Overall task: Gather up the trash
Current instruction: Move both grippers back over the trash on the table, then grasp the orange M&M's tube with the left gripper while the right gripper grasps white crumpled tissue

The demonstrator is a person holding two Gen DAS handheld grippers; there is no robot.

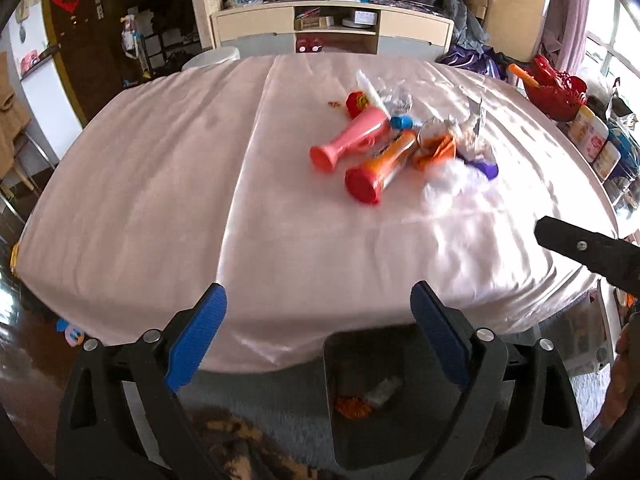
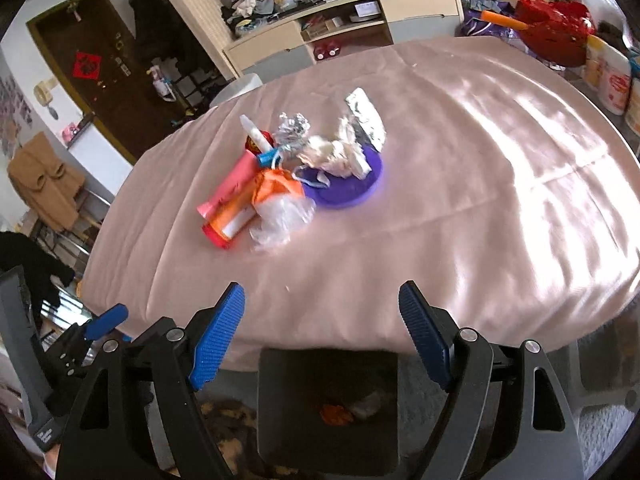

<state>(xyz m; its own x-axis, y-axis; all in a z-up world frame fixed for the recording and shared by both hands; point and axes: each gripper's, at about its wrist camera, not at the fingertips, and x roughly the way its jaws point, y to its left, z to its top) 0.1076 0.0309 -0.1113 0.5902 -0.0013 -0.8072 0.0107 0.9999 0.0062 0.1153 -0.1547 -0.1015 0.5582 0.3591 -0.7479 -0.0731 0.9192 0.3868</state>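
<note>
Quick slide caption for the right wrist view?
Open right gripper above dark bin, facing trash pile on pink-clothed table.

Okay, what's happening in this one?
A person is clearing trash from a table draped in a pink cloth. Both the left gripper and the right gripper are open and empty above a dark bin that already holds some scraps. A pile of trash remains on the table.

- Pink cloth point(image 1: 160, 184) covers the table.
- Cream cabinet point(image 1: 332, 28) at the far wall, piled with clothes.
- Red basket point(image 1: 560, 92) far right, tins point(image 1: 592, 136) beside it.
- Dark door point(image 2: 100, 92) far left, red square, perhaps paper, on it.
</note>
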